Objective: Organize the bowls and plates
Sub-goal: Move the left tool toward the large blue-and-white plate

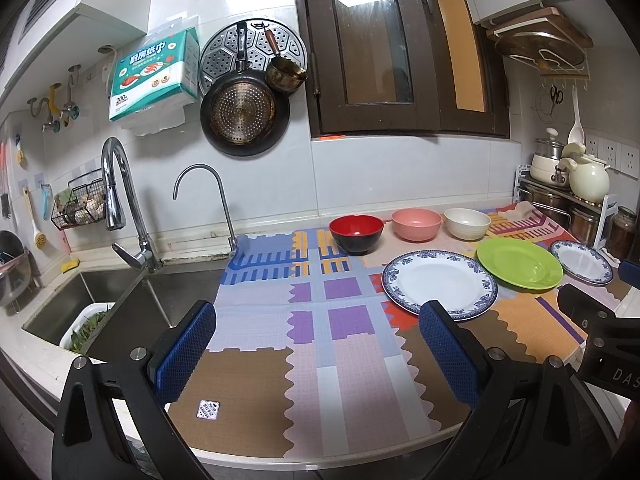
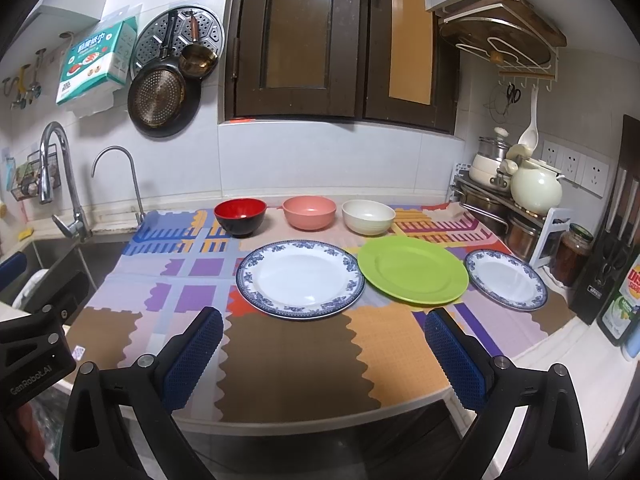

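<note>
Three bowls stand in a row at the back of the patterned mat (image 2: 288, 356): a red-and-black bowl (image 2: 240, 216), a pink bowl (image 2: 309, 212) and a cream bowl (image 2: 368, 216). In front lie a large blue-rimmed white plate (image 2: 300, 278), a green plate (image 2: 412, 270) and a small blue-rimmed plate (image 2: 506, 280). They also show in the left wrist view: red bowl (image 1: 356, 234), large plate (image 1: 440, 286), green plate (image 1: 520, 262). My left gripper (image 1: 316, 344) is open and empty over the mat's near left part. My right gripper (image 2: 324, 344) is open and empty, short of the large plate.
A sink (image 1: 120, 304) with two faucets (image 1: 120, 200) lies left of the mat. Pans (image 1: 244, 112) hang on the back wall. Pots and a cream kettle (image 2: 534, 188) stand on a rack at the right, with a jar (image 2: 572, 256) and a soap bottle (image 2: 624, 304) nearby.
</note>
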`<state>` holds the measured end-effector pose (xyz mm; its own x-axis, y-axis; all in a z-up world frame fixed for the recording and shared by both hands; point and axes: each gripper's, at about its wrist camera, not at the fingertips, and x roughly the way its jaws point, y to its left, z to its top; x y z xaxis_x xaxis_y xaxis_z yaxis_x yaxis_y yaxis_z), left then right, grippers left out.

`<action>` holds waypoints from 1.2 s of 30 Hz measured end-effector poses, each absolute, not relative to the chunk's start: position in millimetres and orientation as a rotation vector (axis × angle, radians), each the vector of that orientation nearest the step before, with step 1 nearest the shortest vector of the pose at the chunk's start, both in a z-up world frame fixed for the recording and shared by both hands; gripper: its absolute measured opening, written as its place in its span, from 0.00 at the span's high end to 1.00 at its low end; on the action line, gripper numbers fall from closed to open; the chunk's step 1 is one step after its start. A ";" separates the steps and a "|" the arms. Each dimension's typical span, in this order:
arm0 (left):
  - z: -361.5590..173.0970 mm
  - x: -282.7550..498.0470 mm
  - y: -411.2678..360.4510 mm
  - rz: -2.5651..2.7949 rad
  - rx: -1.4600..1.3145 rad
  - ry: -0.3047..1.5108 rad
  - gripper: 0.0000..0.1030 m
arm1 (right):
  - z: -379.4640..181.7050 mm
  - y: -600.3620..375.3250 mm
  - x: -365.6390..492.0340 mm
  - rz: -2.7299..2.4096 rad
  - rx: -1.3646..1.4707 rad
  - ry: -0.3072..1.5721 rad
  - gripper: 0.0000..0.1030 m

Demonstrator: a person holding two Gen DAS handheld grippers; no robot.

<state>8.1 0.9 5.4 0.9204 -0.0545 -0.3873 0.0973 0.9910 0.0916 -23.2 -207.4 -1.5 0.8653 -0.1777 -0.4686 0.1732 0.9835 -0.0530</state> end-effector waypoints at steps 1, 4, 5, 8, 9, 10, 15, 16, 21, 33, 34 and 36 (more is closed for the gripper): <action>5.5 8.4 0.2 -0.078 0.110 0.394 0.00 | -1.6 -207.5 -23.1 -0.184 -0.009 0.492 0.01; 5.3 8.1 0.7 -0.079 0.110 0.395 0.00 | -1.4 -208.4 -23.2 -0.185 -0.010 0.493 0.01; 5.4 8.2 0.7 -0.079 0.110 0.395 0.00 | -1.3 -208.4 -23.3 -0.185 -0.010 0.492 0.01; 5.3 8.9 0.1 -0.078 0.111 0.395 0.00 | -1.3 -208.5 -23.1 -0.185 -0.010 0.492 0.01; 5.3 9.6 -0.5 -0.077 0.111 0.395 0.00 | -1.2 -208.6 -23.1 -0.185 -0.010 0.492 0.01; 5.0 8.8 0.3 -0.078 0.111 0.396 0.00 | -1.3 -208.6 -23.0 -0.186 -0.010 0.493 0.01; 1.6 14.0 1.4 -0.086 0.119 0.415 0.00 | -2.1 -208.4 -21.6 -0.186 -0.007 0.499 0.01; 0.3 15.5 2.3 -0.094 0.120 0.422 0.00 | -2.7 -208.5 -20.9 -0.187 -0.004 0.503 0.01; -6.5 26.2 5.8 -0.116 0.122 0.457 0.00 | -7.9 -206.8 -13.4 -0.183 0.016 0.530 0.01; -9.0 86.0 -19.5 -0.123 0.163 0.479 0.00 | -19.1 -222.1 38.3 -0.205 0.052 0.557 0.01; -9.5 93.9 -23.3 -0.129 0.165 0.488 0.00 | -19.9 -225.7 47.1 -0.203 0.058 0.563 0.01; -11.9 109.3 -31.5 -0.129 0.169 0.501 0.00 | -21.1 -230.7 61.1 -0.201 0.058 0.570 0.01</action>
<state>109.3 -31.5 -11.9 0.8693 -0.0813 -0.4876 0.1641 0.9779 0.1295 61.1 -230.7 -21.1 0.8228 -0.1727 -0.5415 0.2048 0.9788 -0.0009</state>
